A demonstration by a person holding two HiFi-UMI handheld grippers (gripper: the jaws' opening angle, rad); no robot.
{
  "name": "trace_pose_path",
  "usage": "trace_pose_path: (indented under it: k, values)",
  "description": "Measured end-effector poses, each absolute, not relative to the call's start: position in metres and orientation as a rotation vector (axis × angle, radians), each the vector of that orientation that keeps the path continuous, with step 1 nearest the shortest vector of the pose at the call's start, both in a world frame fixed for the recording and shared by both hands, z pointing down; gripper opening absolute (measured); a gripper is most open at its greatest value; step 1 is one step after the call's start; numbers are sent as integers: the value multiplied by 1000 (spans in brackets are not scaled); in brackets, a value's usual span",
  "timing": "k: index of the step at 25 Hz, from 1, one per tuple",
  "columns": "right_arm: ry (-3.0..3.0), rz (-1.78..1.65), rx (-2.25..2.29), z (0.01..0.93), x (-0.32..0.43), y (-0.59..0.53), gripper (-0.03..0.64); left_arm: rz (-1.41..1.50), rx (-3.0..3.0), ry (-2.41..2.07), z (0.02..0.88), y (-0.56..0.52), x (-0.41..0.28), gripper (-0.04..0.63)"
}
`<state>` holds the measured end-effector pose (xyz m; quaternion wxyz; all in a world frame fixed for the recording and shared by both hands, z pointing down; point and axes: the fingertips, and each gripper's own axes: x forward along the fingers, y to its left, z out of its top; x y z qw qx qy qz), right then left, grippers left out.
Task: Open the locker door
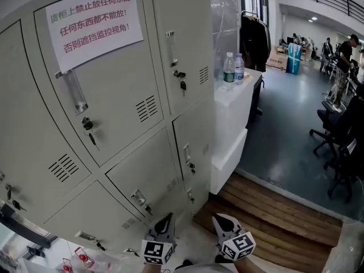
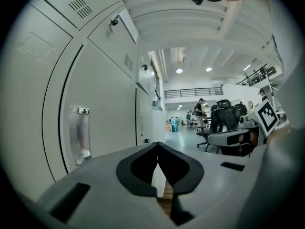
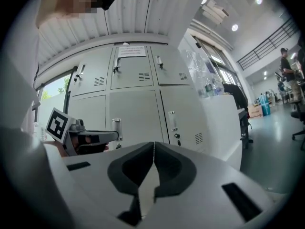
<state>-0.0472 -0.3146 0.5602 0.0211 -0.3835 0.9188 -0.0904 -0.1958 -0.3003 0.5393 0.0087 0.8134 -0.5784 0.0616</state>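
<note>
A bank of grey metal lockers (image 1: 114, 129) fills the left of the head view, all doors closed, each with a chrome handle and a key in its lock. A paper sign (image 1: 94, 23) is taped to an upper door. The lower doors' handles (image 1: 186, 152) are nearest to my grippers. My left gripper (image 1: 168, 218) and right gripper (image 1: 220, 219) are low at the bottom edge, side by side, short of the lockers, both shut and empty. In the left gripper view the left gripper (image 2: 157, 148) points along a door past a handle (image 2: 79, 132). The right gripper (image 3: 153, 145) faces the locker fronts (image 3: 133, 109).
A white counter (image 1: 233, 104) beside the lockers carries two water bottles (image 1: 229, 68). Wooden steps (image 1: 267, 215) lie at lower right. Office chairs (image 1: 341, 141) stand to the right, dark coats (image 1: 254, 38) hang behind, and a person (image 1: 344, 61) stands far off.
</note>
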Motion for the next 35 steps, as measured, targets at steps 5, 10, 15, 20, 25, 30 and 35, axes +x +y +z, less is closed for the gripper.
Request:
trace_pose_path:
  k: [5,10,15,20,25,30,35]
  values:
    - [2915,-230,-1107,556,-41,-352,14,159,2452,-1914,534,-319,-199,2]
    - [2926,-212,-1041,549,-47,-376,15,123,2405,-1949,534,-334,-202,2]
    - [2979,-237,-947,550,-53,-386,189,137,2381,-1959,537,-342,-201,2]
    - [2959,-300,-914,528,-46,-408,188,148,2363,-1962,539,-344,-205,2]
    - [2961,-282,-833,480,-48,-435,187,155,2361,-1922,545,-342,-200,2]
    - [2961,-134,-713,412,-61,-452,187,153,2349,-1913,549,-334,-201,3]
    - [2941,34,-606,333,-78,-468,187,142,2312,-1939,552,-326,-211,2]
